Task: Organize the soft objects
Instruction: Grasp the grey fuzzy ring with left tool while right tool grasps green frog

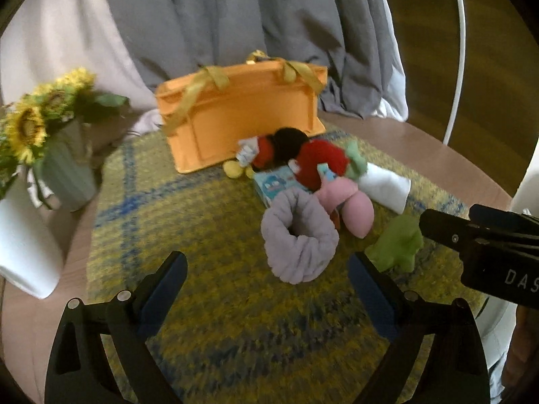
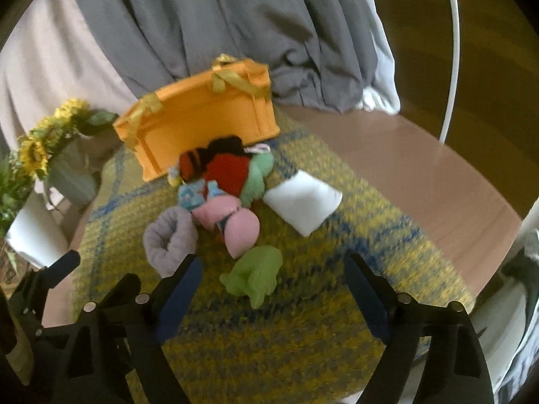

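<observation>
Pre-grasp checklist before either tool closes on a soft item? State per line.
1. Left tool open, nothing between its fingers: ok.
2. Right tool open, nothing held: ok.
3. Grey ring lies free in front of the left tool, not under the pile: ok.
4. Light green toy sits apart from the pile, ahead of the right tool: ok.
5. Orange bag upright with its top open: ok; what is inside: cannot tell.
6. Sunflower vase clear of the left tool's path: ok for the ring, cannot tell for the carry to the bag.

Woven rough mat; felt orange bag; smooth wood table.
</observation>
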